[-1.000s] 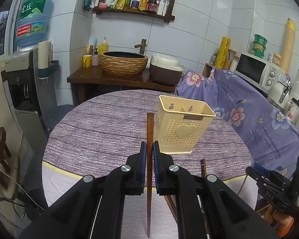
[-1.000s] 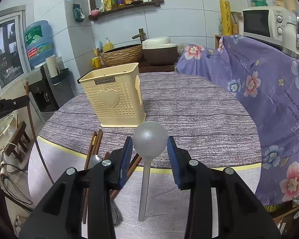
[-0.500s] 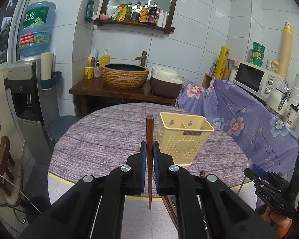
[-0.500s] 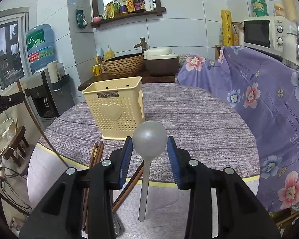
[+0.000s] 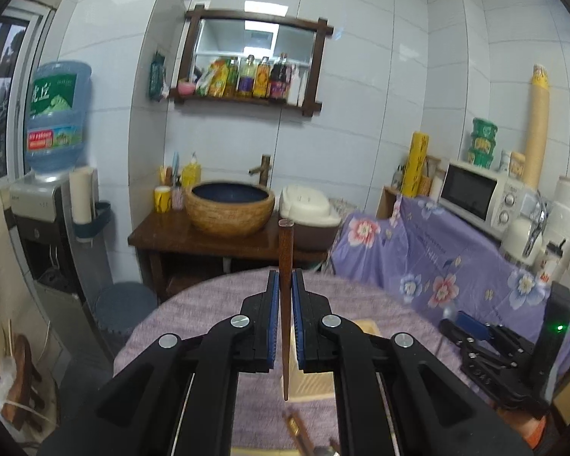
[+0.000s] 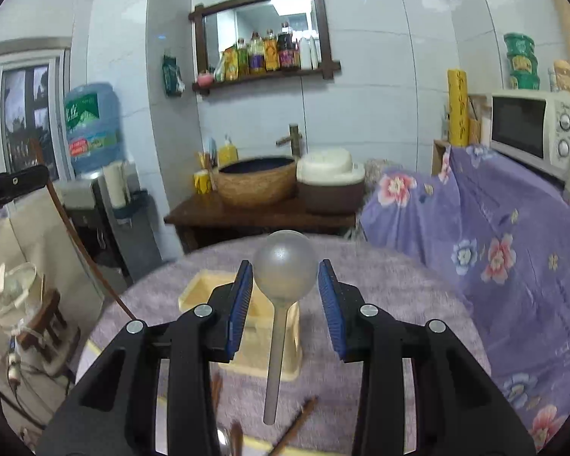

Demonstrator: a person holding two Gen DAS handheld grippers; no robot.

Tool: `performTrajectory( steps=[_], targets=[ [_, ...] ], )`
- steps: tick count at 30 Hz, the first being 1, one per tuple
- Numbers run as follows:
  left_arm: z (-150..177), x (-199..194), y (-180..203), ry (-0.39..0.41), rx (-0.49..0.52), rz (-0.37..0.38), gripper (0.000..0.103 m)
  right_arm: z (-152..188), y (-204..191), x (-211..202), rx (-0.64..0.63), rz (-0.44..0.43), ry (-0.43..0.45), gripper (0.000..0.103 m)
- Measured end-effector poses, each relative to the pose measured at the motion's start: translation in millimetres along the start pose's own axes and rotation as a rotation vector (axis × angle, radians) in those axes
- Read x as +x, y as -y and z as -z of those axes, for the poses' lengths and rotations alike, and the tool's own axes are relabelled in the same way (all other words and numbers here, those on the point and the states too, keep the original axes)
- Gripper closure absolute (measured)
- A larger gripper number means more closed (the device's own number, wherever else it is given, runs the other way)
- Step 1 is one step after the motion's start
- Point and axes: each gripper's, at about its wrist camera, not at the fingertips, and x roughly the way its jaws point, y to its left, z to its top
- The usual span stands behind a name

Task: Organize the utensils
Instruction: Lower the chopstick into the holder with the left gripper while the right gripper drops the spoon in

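Observation:
My left gripper is shut on a dark wooden chopstick, held upright above the round purple table. The cream utensil basket lies below, mostly hidden behind the fingers. My right gripper is shut on a silver spoon, bowl end forward, handle hanging down over the same basket. The left gripper and its chopstick show at the left of the right wrist view. Loose chopsticks lie on the table in front of the basket.
A wooden stand with a woven basin and a rice cooker is behind the table. A flowered purple cloth covers a counter with a microwave at the right. A water dispenser is at the left.
Both grippers have risen and tilted up, so the basket has dropped low in both views. Each keeps its hold on the same utensil.

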Motion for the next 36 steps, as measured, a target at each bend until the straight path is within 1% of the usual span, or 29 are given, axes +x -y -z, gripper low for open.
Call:
performTrajectory(
  steps=[4, 6, 8, 10, 13, 18, 22, 26, 29, 32, 36],
  targets=[
    [-30.6, 19.2, 20.3, 0.032, -0.007, 0.005, 0.095, -41.6, -13.9, 20.6, -0.008, 0.030, 0.104, 0.066],
    [-36.8, 35.8, 30.9, 0.034, -0.004, -0.005, 0.095, -51.7, -18.7, 37.7, -0.007, 0.041, 0.124, 0.066],
    [-34.8, 54.9, 38.1, 0.019, -0.009, -0.010, 0.095, -52.6, -21.8, 56.9, -0.005, 0.056, 0.124, 0.066],
    [-22.6, 73.4, 40.4, -0.008, -0.018, -0.005, 0.095, -44.8, -23.4, 76.1, 0.001, 0.056, 0.103, 0.066],
    [0.3, 92.1, 39.3, -0.049, -0.020, -0.014, 0.095, -21.0, -26.0, 96.1, -0.014, 0.065, 0.069, 0.066],
    [34.4, 111.0, 32.8, -0.117, -0.016, -0.021, 0.095, 20.6, -32.6, 103.0, -0.077, 0.068, 0.050, 0.066],
    [57.3, 122.8, 28.0, -0.175, -0.012, -0.015, 0.095, 46.1, -38.5, 105.1, -0.131, 0.078, 0.025, 0.066],
    [71.2, 131.1, 22.2, -0.219, -0.029, -0.007, 0.095, 61.2, -42.7, 103.2, -0.171, 0.087, 0.012, 0.066],
    [77.9, 135.2, 20.5, -0.240, -0.030, -0.009, 0.095, 68.9, -41.0, 104.8, -0.164, 0.095, -0.007, 0.066],
    [81.0, 135.1, 19.3, -0.237, -0.034, -0.019, 0.095, 75.1, -38.5, 107.8, -0.155, 0.096, -0.022, 0.066],
    [80.6, 132.8, 20.1, -0.250, -0.038, -0.006, 0.095, 77.7, -38.8, 105.6, -0.164, 0.094, -0.014, 0.066]
  ],
)
